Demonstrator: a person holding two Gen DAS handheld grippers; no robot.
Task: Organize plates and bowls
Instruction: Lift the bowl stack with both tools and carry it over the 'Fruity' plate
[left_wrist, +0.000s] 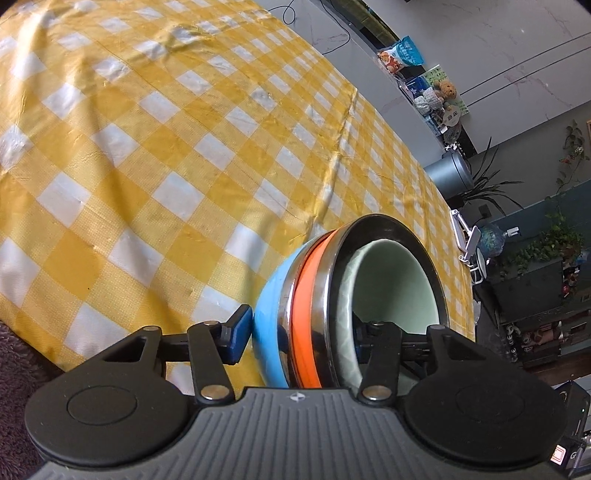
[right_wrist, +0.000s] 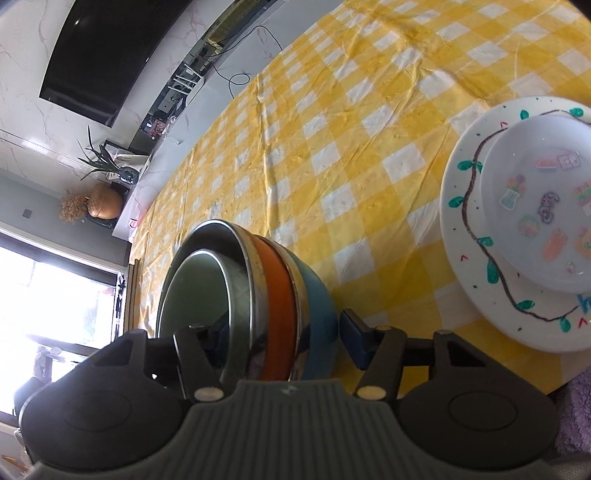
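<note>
A nested stack of bowls (left_wrist: 317, 314) sits between the jaws of my left gripper (left_wrist: 301, 334): a light blue bowl outermost, an orange band, a steel bowl and a pale green bowl innermost. The left finger's blue pad touches the blue bowl; the other finger sits inside the green bowl. The same stack (right_wrist: 269, 302) is between the jaws of my right gripper (right_wrist: 280, 338), one finger inside, the blue pad just off the blue bowl's outside. A small white plate with stickers (right_wrist: 543, 214) lies on a large white plate with a vine pattern (right_wrist: 465, 236) at the right.
A yellow and white checked tablecloth (left_wrist: 166, 147) covers the table. Beyond the table's edge are a shelf with toys and snack bags (left_wrist: 424, 74), plants, a TV (right_wrist: 103, 48) and a bright window.
</note>
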